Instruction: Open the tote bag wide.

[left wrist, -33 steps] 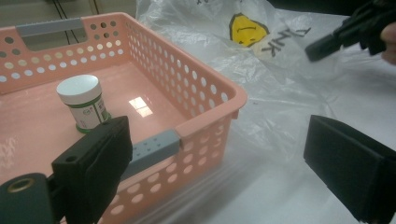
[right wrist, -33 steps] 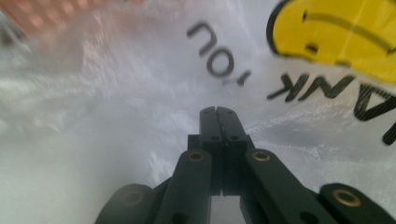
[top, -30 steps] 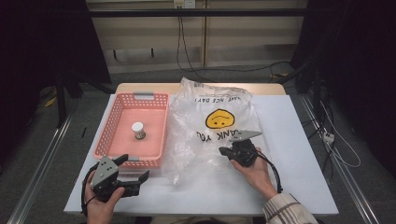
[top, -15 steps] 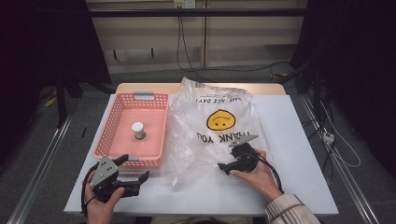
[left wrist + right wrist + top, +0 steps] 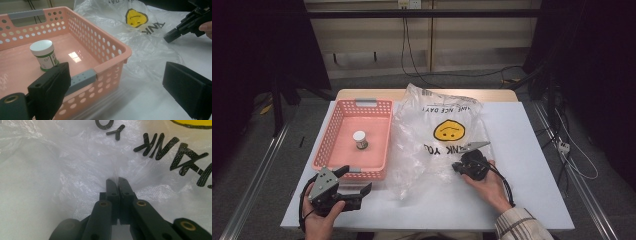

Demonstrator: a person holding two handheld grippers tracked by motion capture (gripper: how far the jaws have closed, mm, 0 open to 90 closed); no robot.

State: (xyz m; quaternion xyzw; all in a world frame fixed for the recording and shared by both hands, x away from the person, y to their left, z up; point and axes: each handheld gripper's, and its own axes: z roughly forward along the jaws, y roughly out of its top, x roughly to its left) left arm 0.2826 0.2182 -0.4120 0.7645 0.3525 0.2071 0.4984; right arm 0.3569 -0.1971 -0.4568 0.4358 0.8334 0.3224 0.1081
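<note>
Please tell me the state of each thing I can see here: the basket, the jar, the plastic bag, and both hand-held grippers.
Pink basket: upright, holds one jar.
Jar: upright, white lid on.
Plastic bag: lying crumpled beside the basket, pinched.
Left hand-held gripper: open, holding nothing.
Right hand-held gripper: shut on the plastic bag.

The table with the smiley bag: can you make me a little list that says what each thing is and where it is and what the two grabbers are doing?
table: white, holds everything
plastic bag: clear, crinkled, yellow smiley face, lies in the middle
basket: pink, with holes, left of the bag
jar: small, white lid, green label, upright inside the basket
left gripper: jaws wide open, near the basket's front corner, holding nothing
right gripper: jaws shut, pinching a fold of the bag
</note>
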